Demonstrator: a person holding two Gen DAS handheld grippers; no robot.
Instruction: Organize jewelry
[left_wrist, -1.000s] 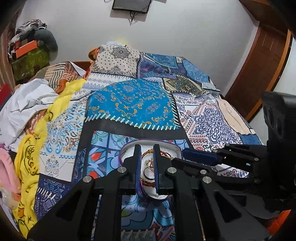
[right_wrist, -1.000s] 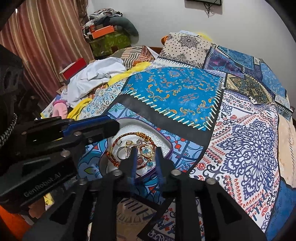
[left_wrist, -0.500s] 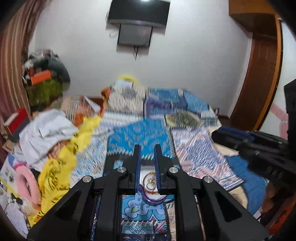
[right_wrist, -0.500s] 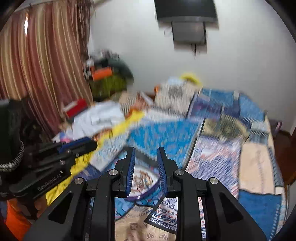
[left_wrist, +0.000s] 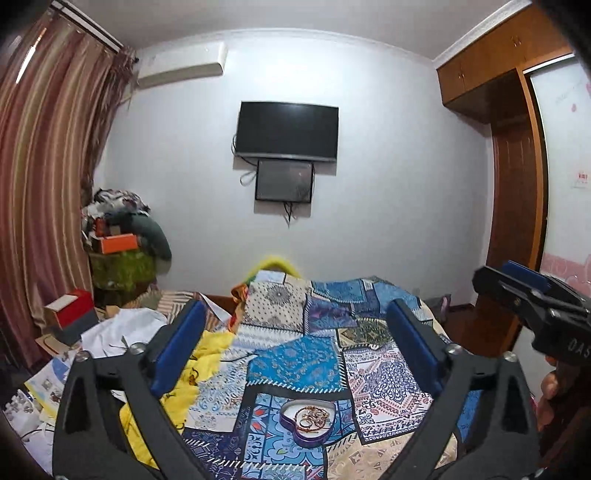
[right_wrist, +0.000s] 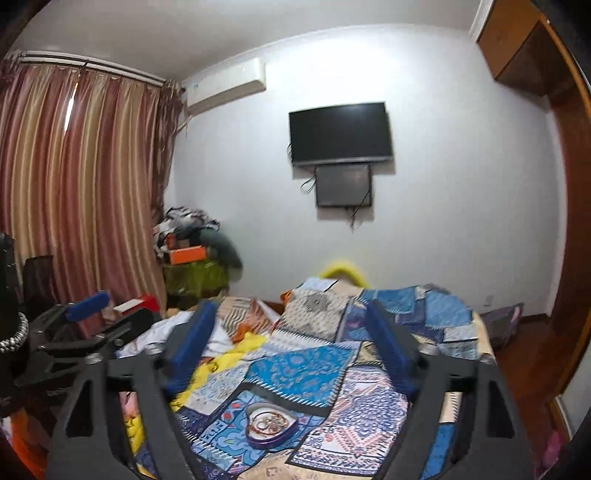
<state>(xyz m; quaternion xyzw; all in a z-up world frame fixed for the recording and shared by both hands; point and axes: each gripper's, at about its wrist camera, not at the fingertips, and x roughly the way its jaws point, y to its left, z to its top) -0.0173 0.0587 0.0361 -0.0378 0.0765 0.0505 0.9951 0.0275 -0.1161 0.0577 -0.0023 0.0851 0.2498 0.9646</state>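
Now both my grippers hang above the bed, pointing almost level toward the far wall. My left gripper (left_wrist: 295, 350) has just been opening and its jaws stand wide apart, with nothing between the blue pads (left_wrist: 177, 347). My right gripper (right_wrist: 291, 350) has just been opening too, its jaws nearly as wide, and it also holds nothing. From the left wrist view, the right gripper shows at the right edge, with a bit of my hand (left_wrist: 548, 398) under it; from the right wrist view, the left gripper (right_wrist: 88, 317) shows at the left edge. The tin (left_wrist: 308, 421), heart-shaped with a purple wall and a white inside, sits on the quilt (left_wrist: 295, 362) near the foot of the bed, well below and apart from both grippers. The jewelry (left_wrist: 312, 419) lies inside it: a reddish beaded bangle around several gold rings and small pieces, too small to count. A yellow cloth (left_wrist: 207, 354) runs along the quilt's left edge, and white clothes (left_wrist: 122, 328) lie heaped beyond it. On the wall ahead hangs 1 dark TV (left_wrist: 286, 131) with a smaller dark screen just under it. Striped curtains (left_wrist: 44, 184) cover the left side, and a wooden wardrobe (left_wrist: 513, 184) stands at the right.
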